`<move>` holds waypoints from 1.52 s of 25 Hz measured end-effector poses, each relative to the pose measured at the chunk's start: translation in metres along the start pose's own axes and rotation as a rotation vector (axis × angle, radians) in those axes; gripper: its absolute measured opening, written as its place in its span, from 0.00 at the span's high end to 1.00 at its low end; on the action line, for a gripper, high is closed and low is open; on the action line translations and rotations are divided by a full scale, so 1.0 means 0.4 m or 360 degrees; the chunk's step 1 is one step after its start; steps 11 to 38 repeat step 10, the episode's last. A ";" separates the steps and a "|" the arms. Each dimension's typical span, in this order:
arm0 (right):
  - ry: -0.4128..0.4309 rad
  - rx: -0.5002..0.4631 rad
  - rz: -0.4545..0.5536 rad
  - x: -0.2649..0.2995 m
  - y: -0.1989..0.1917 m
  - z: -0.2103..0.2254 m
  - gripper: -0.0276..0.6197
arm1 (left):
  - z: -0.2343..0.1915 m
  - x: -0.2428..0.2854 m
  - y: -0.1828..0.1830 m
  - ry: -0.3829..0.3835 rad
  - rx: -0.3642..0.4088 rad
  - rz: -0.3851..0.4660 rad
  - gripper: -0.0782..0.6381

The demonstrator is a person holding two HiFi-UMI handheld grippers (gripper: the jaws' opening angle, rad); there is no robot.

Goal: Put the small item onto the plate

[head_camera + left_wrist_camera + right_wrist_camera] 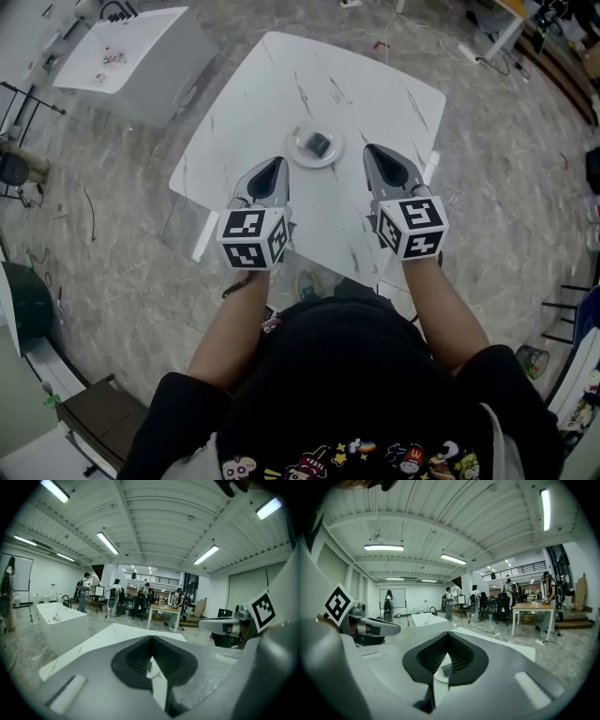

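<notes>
Smooth white table top (375, 94) with grey marble-look veining, softly shiny. Glossy pale plate (296, 156); dark, matt small item (319, 143). Matt grey plastic on left gripper (277, 162) and right gripper (373, 150), lined with black ribbed pads (433, 656). Polished grey stone-look floor (487, 169).

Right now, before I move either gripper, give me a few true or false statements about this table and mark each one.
1. The small dark item lies on the plate. True.
2. The left gripper holds the item. False: its jaws are together with nothing between them.
3. The plate sits on the white table, between the two grippers' tips. True.
4. The right gripper has its jaws wide apart. False: they are together, and empty.
</notes>
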State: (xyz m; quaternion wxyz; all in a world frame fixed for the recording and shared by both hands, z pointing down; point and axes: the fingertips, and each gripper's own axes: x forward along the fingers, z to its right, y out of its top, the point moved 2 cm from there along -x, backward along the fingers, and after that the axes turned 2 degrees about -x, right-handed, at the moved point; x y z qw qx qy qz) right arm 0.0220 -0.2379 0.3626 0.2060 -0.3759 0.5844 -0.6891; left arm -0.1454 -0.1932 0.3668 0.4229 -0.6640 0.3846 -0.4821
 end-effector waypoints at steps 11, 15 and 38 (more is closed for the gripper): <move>-0.0003 -0.0017 0.0017 -0.002 0.008 0.002 0.93 | 0.012 -0.007 -0.008 0.0006 -0.0004 -0.0016 0.89; -0.0003 -0.0017 0.0017 -0.002 0.008 0.002 0.93 | 0.012 -0.007 -0.008 0.0006 -0.0004 -0.0016 0.89; -0.0003 -0.0017 0.0017 -0.002 0.008 0.002 0.93 | 0.012 -0.007 -0.008 0.0006 -0.0004 -0.0016 0.89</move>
